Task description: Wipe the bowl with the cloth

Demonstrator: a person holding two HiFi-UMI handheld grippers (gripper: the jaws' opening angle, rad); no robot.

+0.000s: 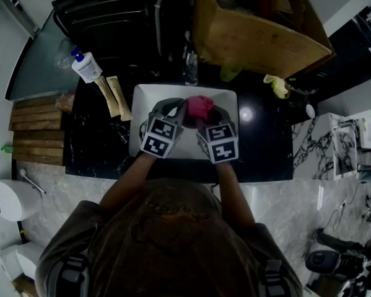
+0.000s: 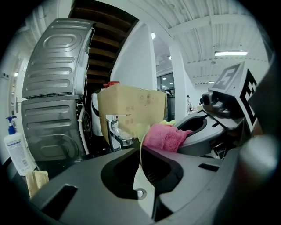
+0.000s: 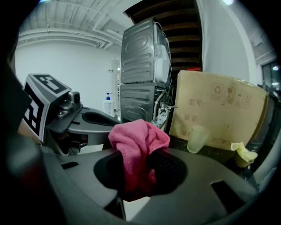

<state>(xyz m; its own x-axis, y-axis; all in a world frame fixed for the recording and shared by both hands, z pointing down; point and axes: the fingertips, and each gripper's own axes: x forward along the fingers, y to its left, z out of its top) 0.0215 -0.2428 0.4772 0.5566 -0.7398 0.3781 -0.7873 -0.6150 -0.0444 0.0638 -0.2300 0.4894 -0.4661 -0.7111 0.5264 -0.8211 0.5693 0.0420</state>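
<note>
1. Clamping down on the thin white wall of the bowl [image 2: 141, 182], the left gripper [image 1: 170, 110] has its jaws drawn narrow onto that edge; both are above the left half of the white sink [image 1: 145, 93]; in the head view the bowl cannot be told from the sink's white.
2. The right gripper [image 1: 207, 118] is above the sink's middle, just right of the left one; its jaws grip the pink cloth [image 3: 138, 145], which bunches up out of them.
3. From the left gripper view the cloth sits just beside the bowl's rim; whether they touch cannot be told.
4. At the sink's back edge stands the faucet [image 1: 190, 67]; behind it a cardboard box [image 1: 260, 31], with a translucent cup [image 3: 196, 138] in front of the box.
5. Left of the sink, on the dark counter, stands a soap bottle [image 1: 85, 66].
</note>
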